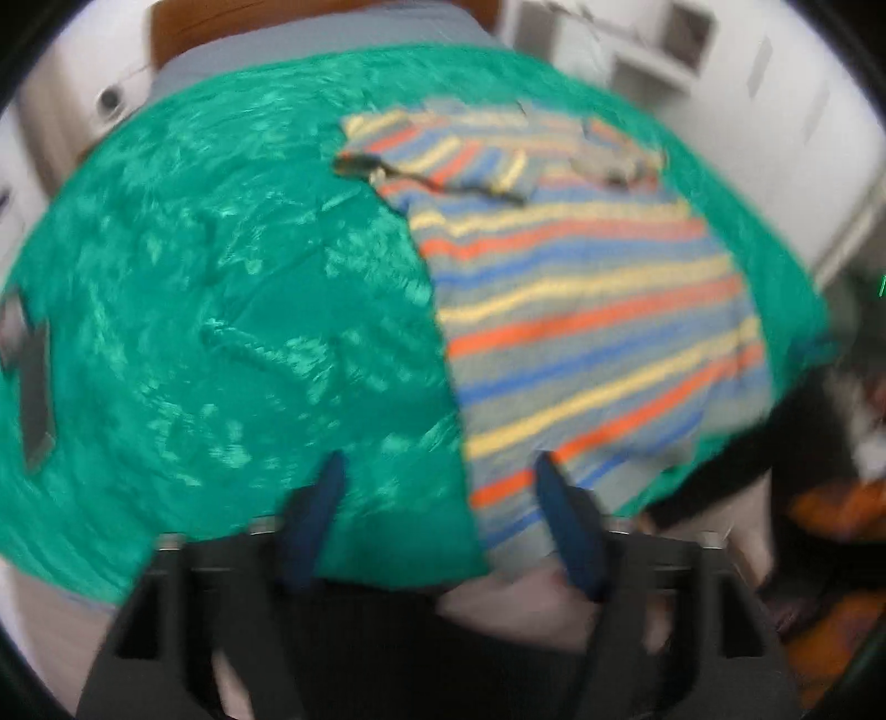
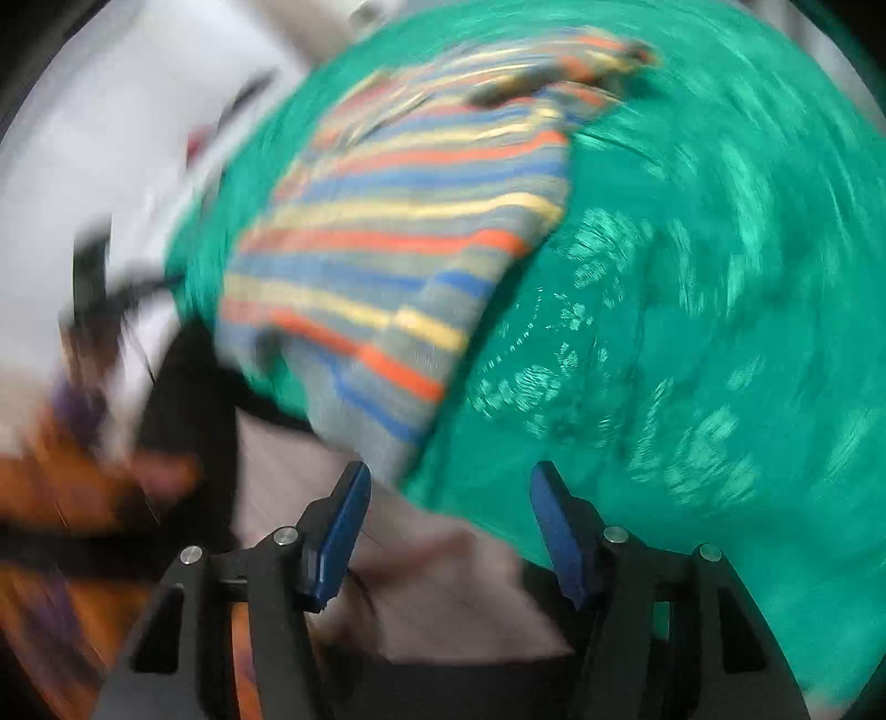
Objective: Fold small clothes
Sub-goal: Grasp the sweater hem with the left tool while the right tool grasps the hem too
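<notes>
A small striped shirt in grey, blue, orange and yellow lies on a green cloth, folded lengthwise with a sleeve laid across its top. Its lower hem hangs over the near edge. My left gripper is open and empty just above the hem's left corner. In the right wrist view the shirt lies to the upper left on the green cloth. My right gripper is open and empty, close to the hanging hem. Both views are blurred.
The green cloth covers a table with a grey surface showing at the far end. A dark flat object lies at the cloth's left edge. White walls and furniture stand behind. Orange and dark items are below the table edge.
</notes>
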Demonstrator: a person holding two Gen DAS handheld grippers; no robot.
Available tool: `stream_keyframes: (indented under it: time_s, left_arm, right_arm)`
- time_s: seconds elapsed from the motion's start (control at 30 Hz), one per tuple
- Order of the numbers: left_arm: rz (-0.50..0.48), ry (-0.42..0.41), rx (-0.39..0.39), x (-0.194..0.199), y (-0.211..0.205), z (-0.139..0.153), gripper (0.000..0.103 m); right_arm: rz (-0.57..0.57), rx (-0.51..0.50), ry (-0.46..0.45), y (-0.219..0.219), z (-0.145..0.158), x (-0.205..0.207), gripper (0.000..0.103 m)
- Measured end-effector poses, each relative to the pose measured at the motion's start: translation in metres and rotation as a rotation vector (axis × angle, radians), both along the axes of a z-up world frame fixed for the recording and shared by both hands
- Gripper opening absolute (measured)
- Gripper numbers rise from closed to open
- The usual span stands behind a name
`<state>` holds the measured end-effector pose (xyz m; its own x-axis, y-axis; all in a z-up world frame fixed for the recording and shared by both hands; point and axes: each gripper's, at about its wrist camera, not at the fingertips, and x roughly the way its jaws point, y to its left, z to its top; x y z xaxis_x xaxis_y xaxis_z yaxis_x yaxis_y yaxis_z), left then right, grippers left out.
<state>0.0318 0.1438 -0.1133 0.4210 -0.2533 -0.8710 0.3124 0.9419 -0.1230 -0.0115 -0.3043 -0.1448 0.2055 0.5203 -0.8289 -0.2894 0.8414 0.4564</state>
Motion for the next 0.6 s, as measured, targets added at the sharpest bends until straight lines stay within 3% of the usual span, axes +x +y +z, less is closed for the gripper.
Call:
stream_keyframes:
  time_s: [0.07, 0.13, 0.2, 0.3, 0.33, 0.37, 0.4, 0.43, 0.53, 0.6]
  left_arm:
    - [0.054, 0.037, -0.009, 0.01, -0.013, -0.012, 0.083]
    - [0.119, 0.11, 0.071, 0.02, -0.03, -0.037, 0.082]
    - [0.142, 0.173, 0.103, 0.025, -0.038, -0.056, 0.082]
    - [0.137, 0.245, 0.114, 0.024, -0.052, -0.076, 0.081]
    - [0.121, 0.255, 0.136, 0.022, -0.058, -0.079, 0.071]
    - [0.104, 0.252, 0.162, 0.02, -0.063, -0.08, 0.038]
    - [0.081, 0.253, 0.176, 0.019, -0.068, -0.079, 0.015]
    - [0.075, 0.263, 0.171, 0.018, -0.068, -0.079, 0.004]
    - [0.083, 0.247, 0.157, 0.01, -0.062, -0.067, 0.003]
    - [0.071, 0.251, 0.164, 0.004, -0.063, -0.063, 0.003]
  right_arm:
    - [-0.139, 0.094, 0.029, -0.016, -0.014, 0.003, 0.06]
    - [-0.212, 0.2, 0.09, -0.02, -0.033, 0.002, 0.06]
    - [-0.197, 0.284, 0.13, -0.015, -0.045, 0.005, 0.06]
    - [-0.149, 0.289, 0.119, 0.008, -0.053, 0.002, 0.058]
    - [-0.141, 0.298, 0.117, 0.014, -0.055, 0.006, 0.041]
    - [-0.131, 0.309, 0.114, 0.019, -0.053, 0.011, 0.024]
    - [-0.125, 0.295, 0.105, 0.02, -0.047, 0.013, 0.007]
    - [-0.127, 0.241, 0.085, 0.018, -0.035, 0.01, 0.007]
    - [-0.132, 0.099, 0.069, 0.01, -0.002, -0.008, 0.006]
    - [-0.147, 0.045, 0.056, 0.009, 0.002, -0.018, 0.005]
